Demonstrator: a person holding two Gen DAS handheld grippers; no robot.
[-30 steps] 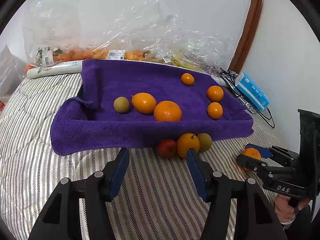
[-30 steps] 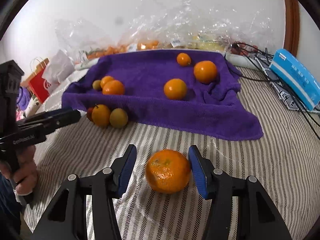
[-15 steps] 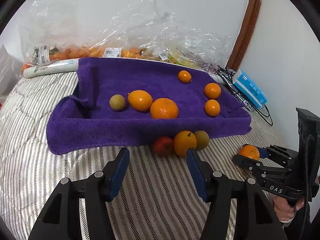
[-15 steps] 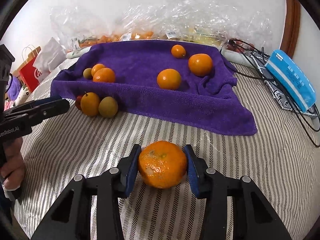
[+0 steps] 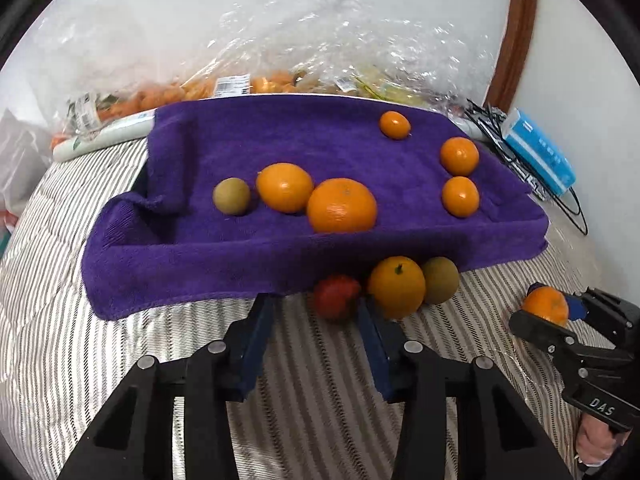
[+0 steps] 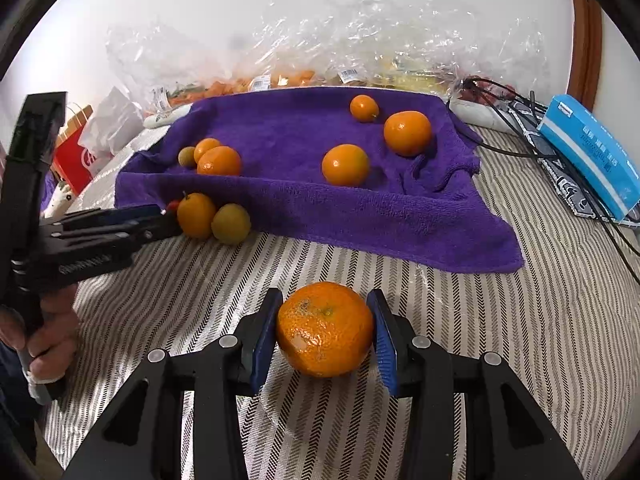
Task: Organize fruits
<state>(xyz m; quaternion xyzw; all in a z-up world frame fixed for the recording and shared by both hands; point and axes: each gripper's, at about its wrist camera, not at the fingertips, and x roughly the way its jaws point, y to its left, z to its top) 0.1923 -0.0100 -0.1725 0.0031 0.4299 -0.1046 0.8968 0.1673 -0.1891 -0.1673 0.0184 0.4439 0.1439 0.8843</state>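
Right gripper (image 6: pixel 326 330): jaws have just closed; pads now clamp the mandarin (image 6: pixel 325 329), which sat loose between them a second ago.
Left gripper (image 5: pixel 316 334): jaws just narrowed, apart and empty, nearer the red fruit (image 5: pixel 336 297).
Meaning: one fruit secured, probably bound for the purple towel (image 5: pixel 240 248).
Room: open striped bedding (image 6: pixel 520 340) before the towel's draped edge; cables (image 6: pixel 504 120) far right.

White wall (image 5: pixel 360 8) (brown wooden trim (image 5: pixel 514 28))
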